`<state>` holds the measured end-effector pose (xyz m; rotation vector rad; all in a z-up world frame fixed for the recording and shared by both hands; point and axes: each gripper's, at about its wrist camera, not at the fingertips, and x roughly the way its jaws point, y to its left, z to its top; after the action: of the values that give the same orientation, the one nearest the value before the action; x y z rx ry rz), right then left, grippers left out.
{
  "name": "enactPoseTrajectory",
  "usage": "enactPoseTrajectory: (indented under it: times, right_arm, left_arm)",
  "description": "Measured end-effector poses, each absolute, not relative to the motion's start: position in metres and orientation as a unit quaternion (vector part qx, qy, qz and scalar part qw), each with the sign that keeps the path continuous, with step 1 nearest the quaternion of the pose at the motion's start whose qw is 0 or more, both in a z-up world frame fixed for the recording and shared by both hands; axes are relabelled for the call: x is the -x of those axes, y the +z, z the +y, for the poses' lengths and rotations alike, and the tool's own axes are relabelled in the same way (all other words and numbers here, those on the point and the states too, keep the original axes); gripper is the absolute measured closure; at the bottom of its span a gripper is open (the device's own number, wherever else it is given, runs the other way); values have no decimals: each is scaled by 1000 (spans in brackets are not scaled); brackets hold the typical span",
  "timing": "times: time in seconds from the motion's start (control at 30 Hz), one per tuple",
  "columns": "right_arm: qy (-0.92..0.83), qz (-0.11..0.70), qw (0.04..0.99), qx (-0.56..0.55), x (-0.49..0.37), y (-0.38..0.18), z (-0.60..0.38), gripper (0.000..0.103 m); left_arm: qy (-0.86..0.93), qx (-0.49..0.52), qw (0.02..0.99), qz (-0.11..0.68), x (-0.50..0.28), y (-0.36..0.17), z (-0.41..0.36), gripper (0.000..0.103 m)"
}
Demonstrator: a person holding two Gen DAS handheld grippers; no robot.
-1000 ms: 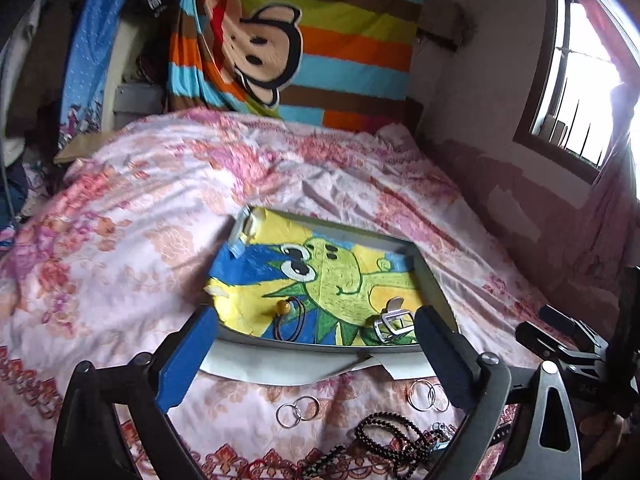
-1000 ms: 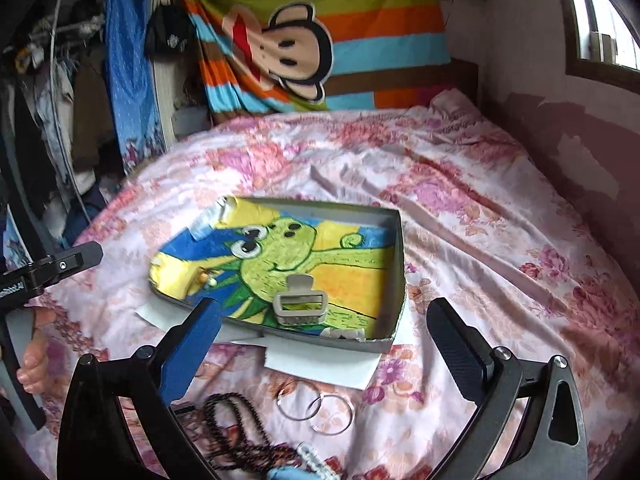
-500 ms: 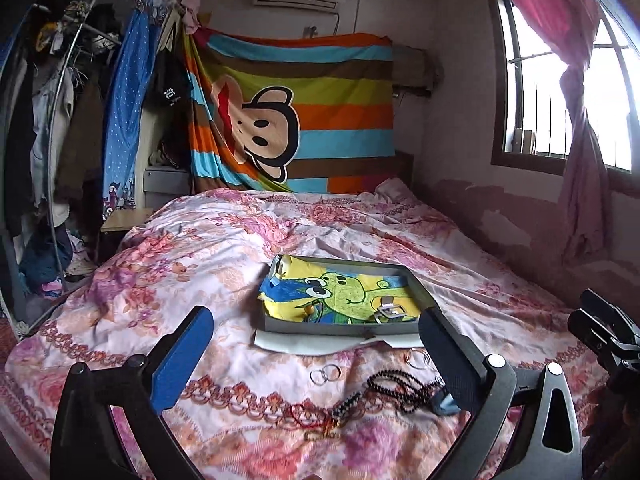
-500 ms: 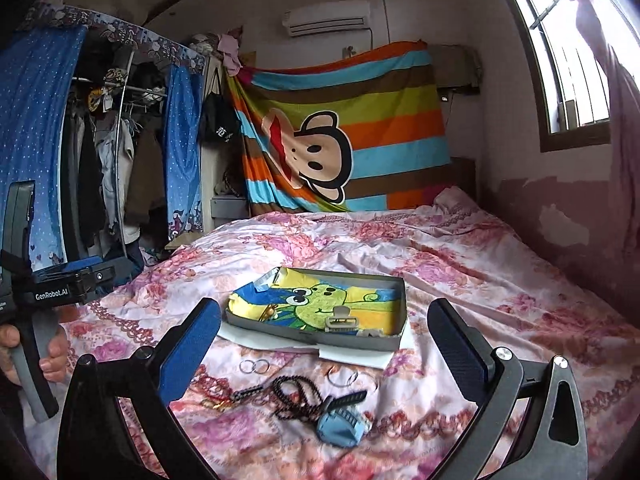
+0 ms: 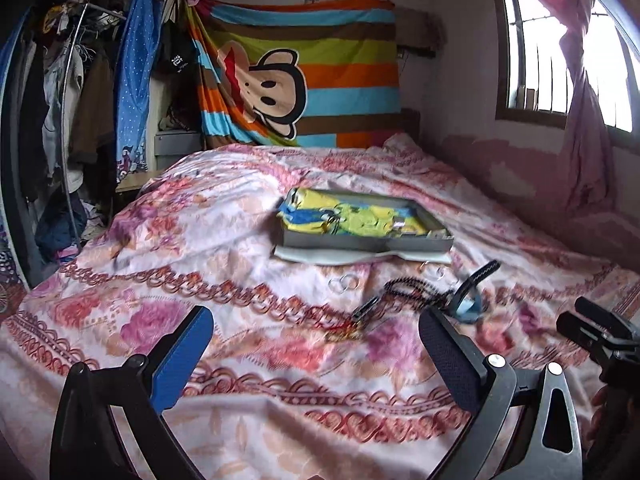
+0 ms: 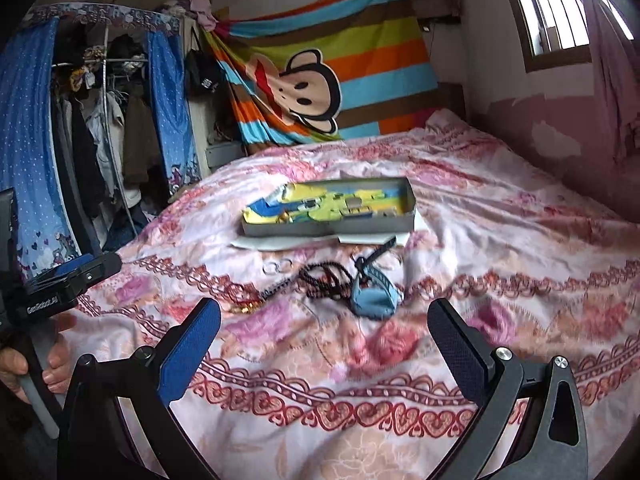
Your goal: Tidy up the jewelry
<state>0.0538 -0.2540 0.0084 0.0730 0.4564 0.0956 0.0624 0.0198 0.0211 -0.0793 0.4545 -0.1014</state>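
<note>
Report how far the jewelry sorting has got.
Done: a few small pieces, too blurred to name, already lie in the tray. In hand: nothing; the left gripper and right gripper are both open and empty, short of the pile. Left: the paired rings, black bead string and blue watch lie loose on the bedspread in front of the tray.
</note>
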Motion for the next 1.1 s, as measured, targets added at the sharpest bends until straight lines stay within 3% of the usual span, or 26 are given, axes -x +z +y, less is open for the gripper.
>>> enactPoseTrajectory:
  times: [0.33,1.1]
  right_arm:
    - [33,270,962,-10,-75,-32,-249,1]
    - [21,298,954,-4,-96,-38,-250,1]
  left_arm:
    - [-30,8,957,287,-80,-12,12,0]
    - [-22,18,952,306,-95,-16,14,0]
